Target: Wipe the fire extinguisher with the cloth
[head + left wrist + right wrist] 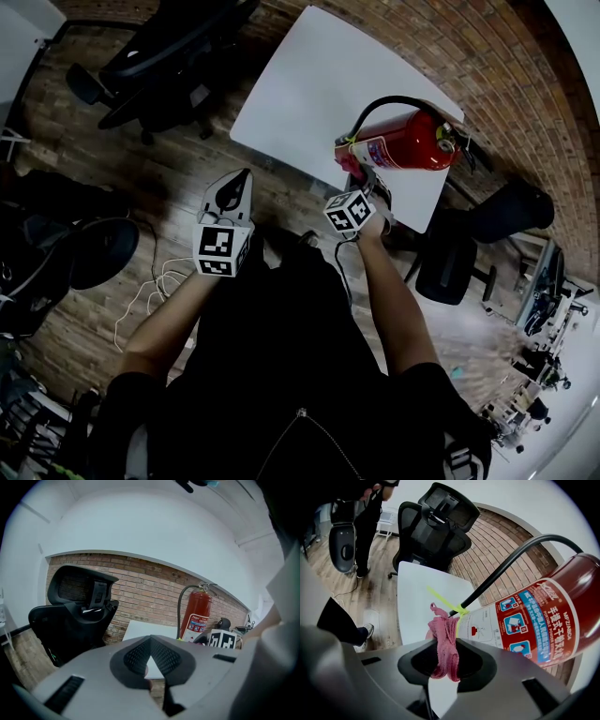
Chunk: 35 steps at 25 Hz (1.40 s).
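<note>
A red fire extinguisher [405,141] with a black hose stands on the white table [309,84], near its right edge. My right gripper [368,186] sits just in front of its base, shut on a pink cloth [443,630]. In the right gripper view the cloth hangs bunched between the jaws of that gripper [447,643], close to the extinguisher [534,620] and its white label. A yellow tie [445,603] loops the hose. My left gripper [240,180] hovers off the table's near edge. Its jaws [150,639] are shut with nothing in them, and the extinguisher [197,616] shows to the right.
Black office chairs stand beyond the table's left side [159,56] and at its right [469,253]. A brick wall [506,56] runs behind the table. White cables [150,291] lie on the wooden floor at left. A person's legs [370,513] show far off.
</note>
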Each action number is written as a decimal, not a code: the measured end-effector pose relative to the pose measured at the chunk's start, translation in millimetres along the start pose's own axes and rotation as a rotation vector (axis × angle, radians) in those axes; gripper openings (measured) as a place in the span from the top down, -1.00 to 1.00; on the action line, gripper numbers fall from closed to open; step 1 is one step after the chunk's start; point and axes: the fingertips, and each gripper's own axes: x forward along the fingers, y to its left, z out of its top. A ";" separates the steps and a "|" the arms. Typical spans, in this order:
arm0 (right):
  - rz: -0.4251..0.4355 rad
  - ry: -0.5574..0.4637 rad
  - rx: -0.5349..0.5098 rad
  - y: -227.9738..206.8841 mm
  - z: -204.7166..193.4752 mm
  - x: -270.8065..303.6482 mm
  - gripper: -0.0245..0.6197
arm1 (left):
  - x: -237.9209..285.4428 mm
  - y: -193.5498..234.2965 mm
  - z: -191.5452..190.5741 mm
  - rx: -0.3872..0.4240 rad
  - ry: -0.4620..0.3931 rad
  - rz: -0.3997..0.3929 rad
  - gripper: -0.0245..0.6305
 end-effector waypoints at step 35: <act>-0.109 -0.023 0.023 -71.9 24.2 -88.7 0.60 | 7.2 14.5 3.1 -0.043 -0.008 -0.014 0.83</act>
